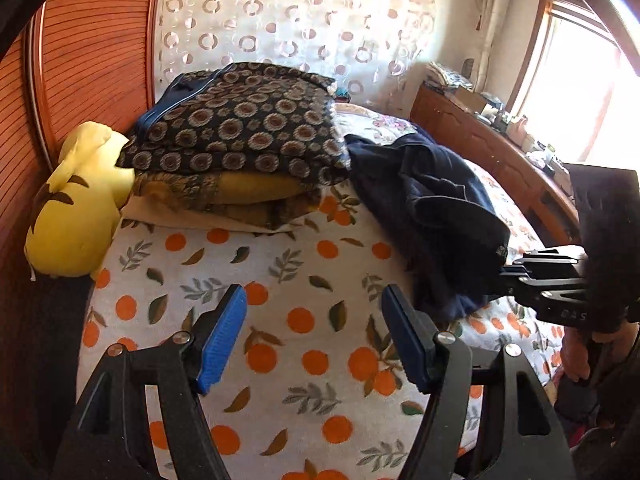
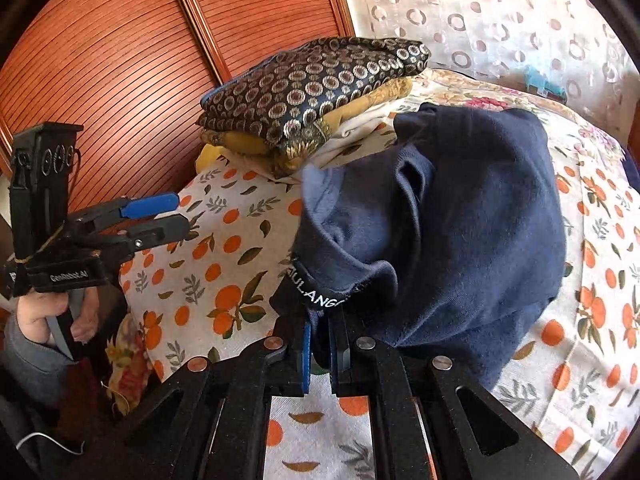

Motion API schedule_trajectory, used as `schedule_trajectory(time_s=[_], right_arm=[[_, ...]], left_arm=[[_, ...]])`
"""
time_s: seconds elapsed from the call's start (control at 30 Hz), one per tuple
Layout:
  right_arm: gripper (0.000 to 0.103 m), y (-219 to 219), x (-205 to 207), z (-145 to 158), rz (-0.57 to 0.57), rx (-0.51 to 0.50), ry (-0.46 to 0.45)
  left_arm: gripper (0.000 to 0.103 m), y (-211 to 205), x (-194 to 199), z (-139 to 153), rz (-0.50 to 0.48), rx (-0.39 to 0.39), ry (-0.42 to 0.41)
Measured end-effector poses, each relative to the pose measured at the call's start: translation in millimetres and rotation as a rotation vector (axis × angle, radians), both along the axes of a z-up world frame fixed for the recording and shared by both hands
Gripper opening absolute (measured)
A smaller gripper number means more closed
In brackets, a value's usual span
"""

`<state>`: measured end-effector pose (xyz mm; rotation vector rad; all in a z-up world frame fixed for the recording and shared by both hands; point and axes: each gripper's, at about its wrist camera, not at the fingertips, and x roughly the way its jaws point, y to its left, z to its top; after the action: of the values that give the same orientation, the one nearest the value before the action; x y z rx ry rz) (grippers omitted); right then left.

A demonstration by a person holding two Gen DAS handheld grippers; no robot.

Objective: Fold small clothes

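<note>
Navy garment (image 2: 460, 216): crumpled on the orange-print bed sheet (image 1: 280, 280), its lettered waistband pinched in the jaws of my right gripper (image 2: 320, 344); my left gripper (image 1: 312, 332), jaws spread, empty.

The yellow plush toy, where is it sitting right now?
In the left wrist view the yellow plush toy lies at the far left edge of the bed, against the wooden wall panel, beside the stack of folded blankets.
</note>
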<state>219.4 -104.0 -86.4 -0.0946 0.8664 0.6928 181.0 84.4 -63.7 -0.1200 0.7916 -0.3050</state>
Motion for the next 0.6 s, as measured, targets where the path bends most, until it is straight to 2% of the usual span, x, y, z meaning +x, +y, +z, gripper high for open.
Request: schedule_trajectory(time_s=[0.03,0.17,0.27,0.37,0.5,0.6], right_arm=[[0.016,-5,-3,5,0.001,-0.001,0.0],[0.055,-27,-18,35,0.003,0.01,-0.067],[0.056,-47,-20,54,-0.04,-0.014,-0.152],[0.057,-69,7,66,-0.116,-0.021,-0.182],[0.057,-91,73,67,-0.189,-0.04,-0.205],[0.057,-95,133,62,-0.183,0.014,-0.131]], left_arm=[[0.071,-2,0,1,-0.006,-0.001,-0.004],[0.071,-16,5,11,-0.037,-0.008,-0.029],[0.071,-33,15,21,-0.07,-0.011,-0.056],[0.071,-51,29,29,-0.116,-0.019,-0.069],[0.071,-78,46,31,-0.175,-0.028,-0.058],[0.071,-96,55,21,-0.21,-0.029,-0.022]])
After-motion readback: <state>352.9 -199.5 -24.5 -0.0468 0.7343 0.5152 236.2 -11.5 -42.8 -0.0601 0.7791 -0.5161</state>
